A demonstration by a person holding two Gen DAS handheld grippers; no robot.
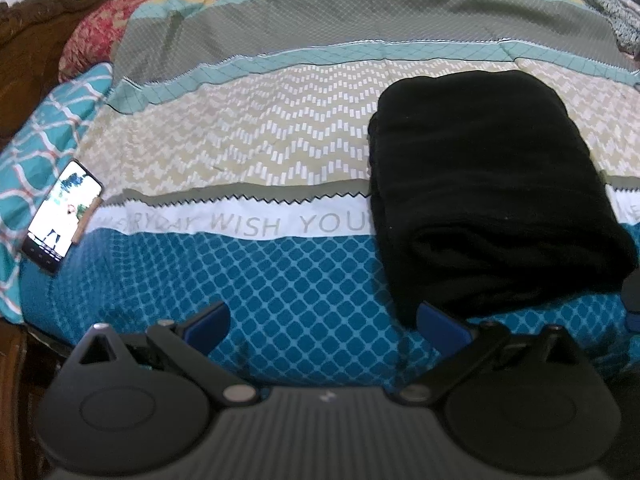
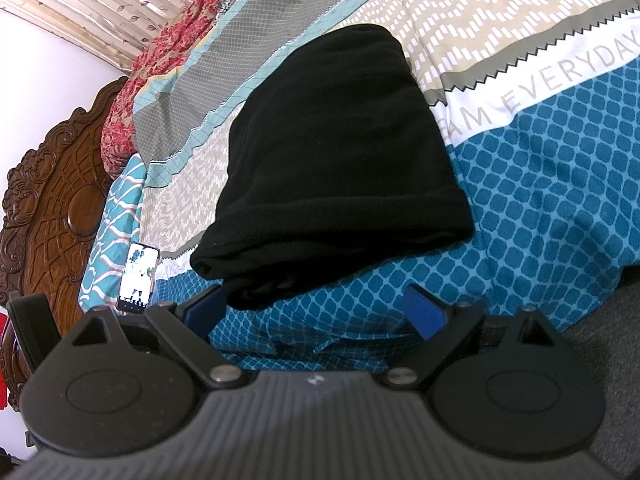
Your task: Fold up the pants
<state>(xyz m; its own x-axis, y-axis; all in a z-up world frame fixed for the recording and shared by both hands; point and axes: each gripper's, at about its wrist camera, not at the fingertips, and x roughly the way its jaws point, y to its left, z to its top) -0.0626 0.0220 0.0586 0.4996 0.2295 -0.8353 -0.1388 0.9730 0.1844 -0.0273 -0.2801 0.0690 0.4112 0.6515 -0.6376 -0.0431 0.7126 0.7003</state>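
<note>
Black pants (image 1: 492, 192) lie folded into a thick compact bundle on the patterned bedspread (image 1: 256, 272), right of centre in the left wrist view. My left gripper (image 1: 324, 326) is open near the bed's front edge; its right finger is just short of the bundle's near corner, with nothing between the fingers. In the right wrist view the same pants (image 2: 336, 156) fill the middle, rolled edge toward me. My right gripper (image 2: 316, 312) is open just below that near edge, holding nothing.
A lit phone (image 1: 62, 216) leans at the left of the bed against a teal pillow (image 1: 36, 140); the phone (image 2: 138, 276) also shows in the right wrist view. A carved wooden headboard (image 2: 60, 200) stands at the left. Red floral bedding (image 1: 132, 12) is bunched at the back.
</note>
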